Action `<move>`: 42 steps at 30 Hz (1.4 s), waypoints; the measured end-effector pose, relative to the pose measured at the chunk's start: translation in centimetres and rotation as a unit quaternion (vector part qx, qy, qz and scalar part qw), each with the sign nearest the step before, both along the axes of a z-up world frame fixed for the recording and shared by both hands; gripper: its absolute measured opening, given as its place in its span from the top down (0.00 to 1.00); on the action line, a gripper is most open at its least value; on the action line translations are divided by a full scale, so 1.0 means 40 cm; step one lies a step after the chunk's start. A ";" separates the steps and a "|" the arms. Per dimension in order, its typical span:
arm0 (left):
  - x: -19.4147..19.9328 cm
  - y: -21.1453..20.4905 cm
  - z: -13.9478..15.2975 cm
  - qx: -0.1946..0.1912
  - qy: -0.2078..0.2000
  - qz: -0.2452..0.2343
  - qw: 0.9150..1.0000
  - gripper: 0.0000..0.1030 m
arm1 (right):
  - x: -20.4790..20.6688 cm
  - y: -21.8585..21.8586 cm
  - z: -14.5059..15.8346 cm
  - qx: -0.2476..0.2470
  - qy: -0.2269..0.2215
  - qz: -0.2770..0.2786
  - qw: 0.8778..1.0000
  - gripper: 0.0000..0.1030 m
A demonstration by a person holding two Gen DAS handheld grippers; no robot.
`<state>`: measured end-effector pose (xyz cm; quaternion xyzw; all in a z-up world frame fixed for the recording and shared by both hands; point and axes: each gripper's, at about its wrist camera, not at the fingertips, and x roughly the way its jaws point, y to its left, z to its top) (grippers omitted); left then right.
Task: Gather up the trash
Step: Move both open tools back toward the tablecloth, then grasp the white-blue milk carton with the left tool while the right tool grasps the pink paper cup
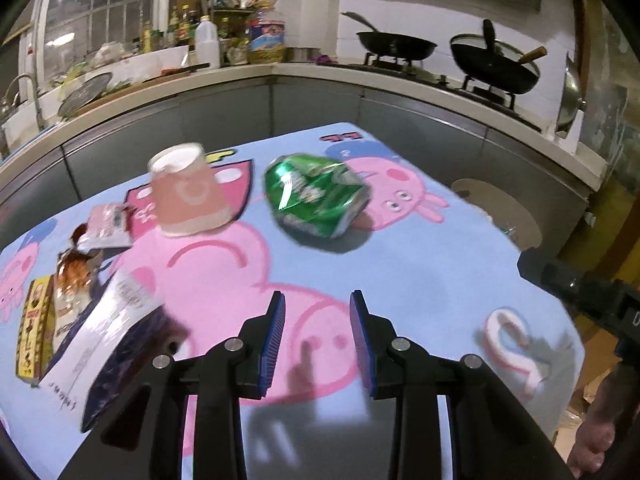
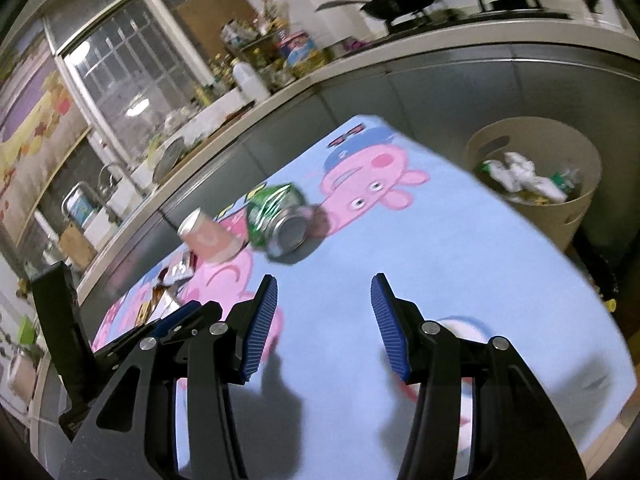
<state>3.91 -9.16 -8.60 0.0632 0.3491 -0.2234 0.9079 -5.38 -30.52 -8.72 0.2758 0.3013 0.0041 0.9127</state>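
Overhead, both tools hang above a table covered with a blue cartoon-pig cloth [image 1: 420, 272]. The left gripper [image 1: 317, 308] has its blue pads apart with only cloth showing between them, and the right gripper [image 2: 324, 292] stands wider apart, also with nothing between its pads.

Ahead of both lies open cloth, which runs clear up to a crushed green can [image 1: 316, 196] lying on its side near the middle. Just to the can's left an upturned pink paper cup [image 1: 190, 196] stands on its rim, close to the can but apart from it. Along the left edge a cluster of wrappers and snack packets [image 1: 96, 292] crowds the cloth, the nearest packet lying just beside the left gripper's finger.

Off the table's far right corner, below the cloth's edge, a beige round bin [image 2: 560, 184] stands on the floor with crumpled trash already in it. Grey cabinets and a cluttered counter [image 1: 320, 76] close off the far side, with pans on the stove.
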 end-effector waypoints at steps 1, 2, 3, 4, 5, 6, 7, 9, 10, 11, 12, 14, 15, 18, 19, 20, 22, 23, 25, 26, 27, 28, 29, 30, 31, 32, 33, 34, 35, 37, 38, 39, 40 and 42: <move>0.000 0.014 -0.004 0.002 0.001 0.004 1.000 0.68 | 0.006 0.014 -0.002 -0.001 0.002 0.007 1.000 0.52; -0.001 0.037 -0.008 0.004 0.004 0.011 1.000 0.68 | 0.013 0.029 -0.002 -0.003 0.003 0.015 1.000 0.52; -0.001 0.053 -0.010 0.004 0.006 0.015 1.000 0.68 | 0.020 0.047 -0.004 -0.003 0.003 0.025 1.000 0.52; -0.003 0.076 -0.011 0.003 0.009 0.022 1.000 0.68 | 0.027 0.064 -0.005 -0.005 0.004 0.034 0.999 0.52; -0.006 0.108 -0.007 0.000 0.012 0.031 0.999 0.68 | 0.030 0.075 -0.007 -0.006 0.006 0.041 0.999 0.52; -0.008 0.129 -0.002 -0.004 0.011 0.037 0.999 0.68 | 0.035 0.088 -0.010 -0.007 0.008 0.048 0.999 0.52; -0.012 0.155 0.007 -0.008 0.006 0.044 0.999 0.67 | 0.040 0.101 -0.015 -0.007 0.012 0.055 0.998 0.52; -0.016 0.214 0.030 -0.005 -0.016 0.063 0.998 0.47 | 0.048 0.117 -0.026 -0.005 0.018 0.064 0.998 0.52; -0.016 0.231 0.036 -0.003 -0.025 0.070 0.997 0.19 | 0.052 0.122 -0.030 -0.004 0.021 0.066 0.998 0.53; -0.014 0.251 0.044 -0.001 -0.039 0.078 0.996 0.12 | 0.056 0.129 -0.036 -0.002 0.025 0.070 0.997 0.52; -0.010 0.272 0.049 0.006 -0.054 0.084 0.995 0.12 | 0.058 0.134 -0.039 0.001 0.027 0.073 0.997 0.52; 0.011 0.297 0.044 0.033 -0.060 0.097 0.993 0.13 | 0.061 0.146 -0.044 0.001 0.030 0.079 0.996 0.52; 0.021 0.303 0.040 0.039 -0.059 0.098 0.993 0.13 | 0.061 0.150 -0.045 0.000 0.031 0.081 0.996 0.52; 0.048 0.301 0.011 0.066 -0.049 0.088 0.993 0.13 | 0.062 0.154 -0.049 -0.001 0.033 0.086 0.996 0.52; 0.052 0.294 0.001 0.077 -0.046 0.080 0.993 0.13 | 0.064 0.154 -0.050 -0.002 0.034 0.088 0.996 0.52; 0.055 0.286 -0.009 0.088 -0.045 0.073 0.992 0.13 | 0.064 0.154 -0.051 -0.003 0.034 0.089 0.995 0.52; 0.056 0.270 -0.031 0.105 -0.041 0.055 0.992 0.15 | 0.072 0.159 -0.050 -0.005 0.035 0.093 0.995 0.52; 0.063 0.263 -0.044 0.110 -0.036 0.048 0.992 0.16 | 0.073 0.162 -0.048 -0.006 0.034 0.095 0.995 0.52; 0.072 0.254 -0.060 0.120 -0.029 0.049 0.991 0.22 | 0.080 0.169 -0.042 -0.007 0.030 0.099 0.995 0.52; 0.077 0.252 -0.067 0.130 -0.032 0.055 0.990 0.24 | 0.082 0.174 -0.039 -0.008 0.029 0.101 0.994 0.52; 0.083 0.253 -0.072 0.139 -0.037 0.061 0.988 0.29 | 0.087 0.179 -0.036 -0.010 0.027 0.103 0.994 0.52; 0.085 0.255 -0.073 0.141 -0.037 0.061 0.987 0.33 | 0.093 0.185 -0.033 -0.012 0.025 0.107 0.994 0.52; 0.087 0.259 -0.072 0.137 -0.035 0.059 0.988 0.35 | 0.100 0.191 -0.029 -0.014 0.024 0.110 0.994 0.52; 0.087 0.266 -0.070 0.135 -0.036 0.063 0.988 0.42 | 0.110 0.197 -0.026 -0.016 0.023 0.115 0.993 0.52; 0.087 0.269 -0.070 0.135 -0.035 0.066 0.988 0.47 | 0.123 0.205 -0.020 -0.020 0.021 0.124 0.992 0.52; 0.087 0.277 -0.069 0.131 -0.032 0.067 0.989 0.48 | 0.153 0.222 -0.004 -0.034 0.013 0.145 0.989 0.52; 0.089 0.283 -0.067 0.125 -0.028 0.068 0.989 0.50 | 0.173 0.235 0.006 -0.048 0.006 0.157 0.986 0.52; 0.087 0.291 -0.065 0.116 -0.023 0.070 0.991 0.50 | 0.199 0.250 0.020 -0.067 -0.003 0.173 0.983 0.51; 0.083 0.298 -0.063 0.105 -0.018 0.071 0.992 0.50 | 0.245 0.271 0.035 -0.092 -0.013 0.196 0.976 0.47; 0.071 0.312 -0.059 0.087 -0.010 0.076 0.993 0.51 | 0.322 0.298 0.050 -0.128 -0.016 0.223 0.966 0.38; 0.062 0.318 -0.055 0.078 -0.008 0.080 0.994 0.51 | 0.369 0.313 0.056 -0.148 -0.017 0.236 0.960 0.36; 0.056 0.322 -0.053 0.070 -0.007 0.081 0.994 0.51 | 0.423 0.331 0.058 -0.170 -0.015 0.253 0.952 0.36; 0.045 0.331 -0.048 0.055 -0.004 0.084 0.995 0.51 | 0.455 0.341 0.058 -0.181 -0.012 0.259 0.949 0.36; 0.030 0.350 -0.042 0.026 0.006 0.087 0.996 0.51 | 0.541 0.369 0.051 -0.212 0.006 0.275 0.938 0.35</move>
